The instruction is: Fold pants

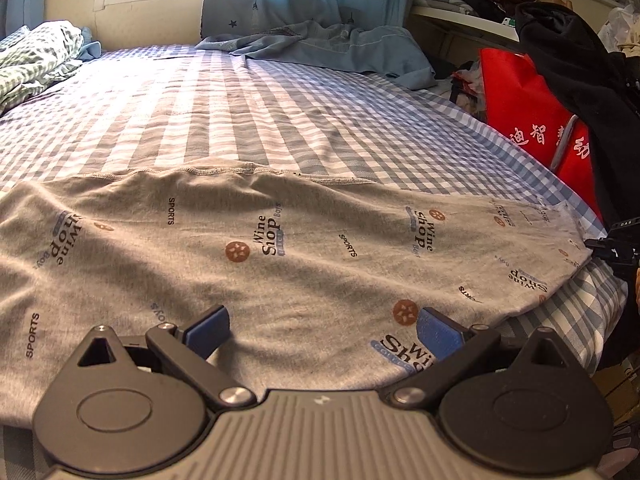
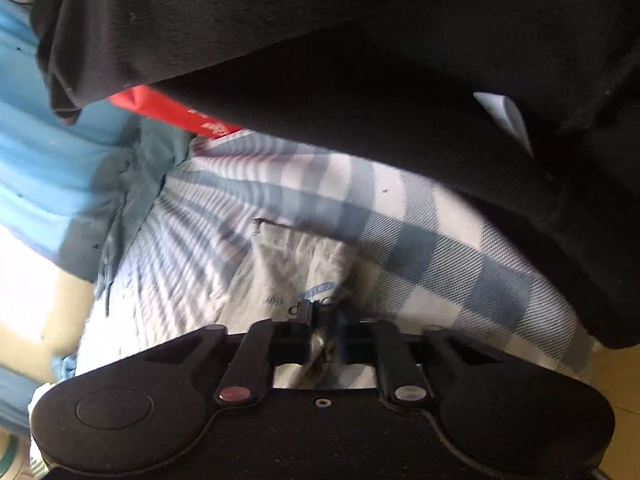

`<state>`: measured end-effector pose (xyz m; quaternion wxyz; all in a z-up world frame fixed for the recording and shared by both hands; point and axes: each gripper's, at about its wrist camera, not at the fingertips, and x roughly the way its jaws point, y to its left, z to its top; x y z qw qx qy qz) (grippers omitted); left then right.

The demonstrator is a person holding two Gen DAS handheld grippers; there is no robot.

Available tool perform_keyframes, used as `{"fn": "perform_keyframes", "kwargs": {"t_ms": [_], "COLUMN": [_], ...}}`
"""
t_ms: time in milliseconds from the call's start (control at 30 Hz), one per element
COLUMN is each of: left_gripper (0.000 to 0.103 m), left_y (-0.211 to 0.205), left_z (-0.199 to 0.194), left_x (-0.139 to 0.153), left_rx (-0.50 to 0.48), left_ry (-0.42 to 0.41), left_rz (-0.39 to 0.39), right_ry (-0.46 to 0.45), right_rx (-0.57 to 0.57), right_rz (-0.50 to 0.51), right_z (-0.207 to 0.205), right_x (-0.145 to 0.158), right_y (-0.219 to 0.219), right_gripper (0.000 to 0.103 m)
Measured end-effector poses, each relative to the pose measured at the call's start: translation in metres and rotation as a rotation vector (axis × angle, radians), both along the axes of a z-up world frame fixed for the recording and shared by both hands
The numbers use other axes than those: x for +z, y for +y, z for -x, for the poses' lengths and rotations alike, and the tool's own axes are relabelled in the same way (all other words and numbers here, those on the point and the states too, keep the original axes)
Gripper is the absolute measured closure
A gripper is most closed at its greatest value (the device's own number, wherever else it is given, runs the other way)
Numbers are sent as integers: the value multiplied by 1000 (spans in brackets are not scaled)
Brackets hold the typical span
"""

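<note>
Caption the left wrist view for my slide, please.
Open left tongs over grey printed pants spread on a checked bed.

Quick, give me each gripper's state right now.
Left gripper: open, holding nothing, above the grey pants.
Right gripper: closed on the pants' edge.

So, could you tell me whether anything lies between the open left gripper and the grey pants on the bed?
Nothing visible does. The left gripper hangs open directly over the grey pants, which lie spread on the checked bedsheet with no other item on top of them.
</note>
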<state>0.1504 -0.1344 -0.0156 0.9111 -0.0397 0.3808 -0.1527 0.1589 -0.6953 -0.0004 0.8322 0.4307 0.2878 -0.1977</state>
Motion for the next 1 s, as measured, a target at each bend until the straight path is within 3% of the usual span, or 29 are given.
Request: {"fn": "perform_keyframes", "kwargs": {"t_ms": [67, 167, 267, 400, 467, 567, 633, 700, 800, 900, 1000], "left_gripper": [1, 1, 1, 1, 0, 0, 0, 0, 0, 0, 0], "left_y": [1, 3, 5, 8, 11, 21, 29, 38, 56, 78, 104], "left_z": [1, 2, 2, 5, 6, 8, 8, 10, 17, 29, 45], "left_x": [0, 0, 0, 1, 2, 4, 4, 3, 4, 8, 16], "left_rx": [0, 3, 8, 10, 18, 52, 81, 111, 159, 189, 209], "left_ry": [1, 0, 1, 1, 1, -3, -2, -4, -13, -29, -54], "left_rz": [-1, 1, 2, 1, 0, 9, 17, 14, -7, -17, -22], "right_ry": [-29, -53, -3, 78, 104, 73, 32, -29, -106, -160, -139], "right_rx": [-15, 20, 71, 73, 79, 131, 194, 306, 493, 631, 690], "right_rz": [76, 279, 451, 498, 556, 653, 737, 796, 822, 757, 742], "right_z": [2, 2, -3, 2, 6, 17, 20, 23, 22, 13, 7], "right_x": [9, 34, 43, 29, 29, 38, 44, 47, 41, 27, 8], "right_y": [3, 18, 30, 24, 29, 49, 75, 108, 161, 202, 227], "right_gripper": [99, 100, 100, 102, 93, 67, 42, 29, 20, 18, 17]}}
